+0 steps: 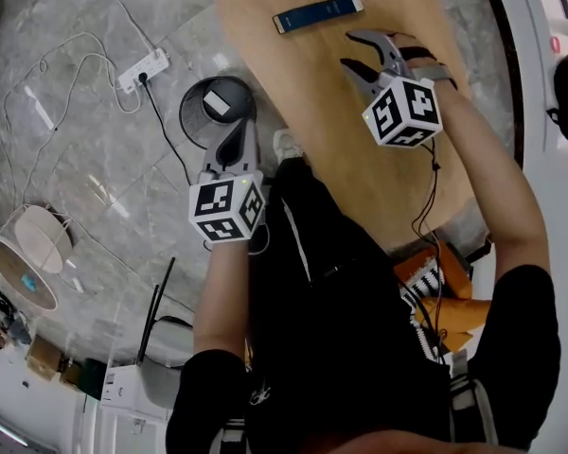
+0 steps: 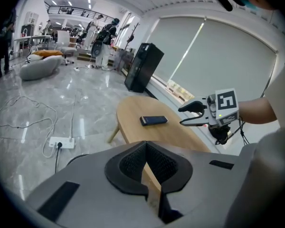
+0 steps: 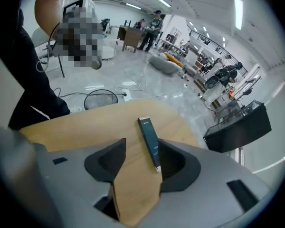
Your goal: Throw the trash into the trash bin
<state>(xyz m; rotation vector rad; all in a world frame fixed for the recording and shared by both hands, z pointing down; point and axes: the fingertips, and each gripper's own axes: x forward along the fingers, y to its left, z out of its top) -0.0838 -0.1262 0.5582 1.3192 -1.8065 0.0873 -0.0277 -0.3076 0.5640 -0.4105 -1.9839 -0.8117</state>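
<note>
Trash packet (image 3: 148,141) lies untouched ahead of the right gripper (image 1: 354,51), fingers parted; left gripper (image 1: 235,142) fingers together.

No legible text, brand, number or sign recorded. Dark blue box (image 1: 318,12) on the bench (image 1: 360,187): pale end cap and a line of fine light print along its face, too small to read in any view. Marker cubes (image 1: 226,207), one on each tool: black-and-white square code patterns only, no letters or digits. Background fittings: no readable signage.
</note>
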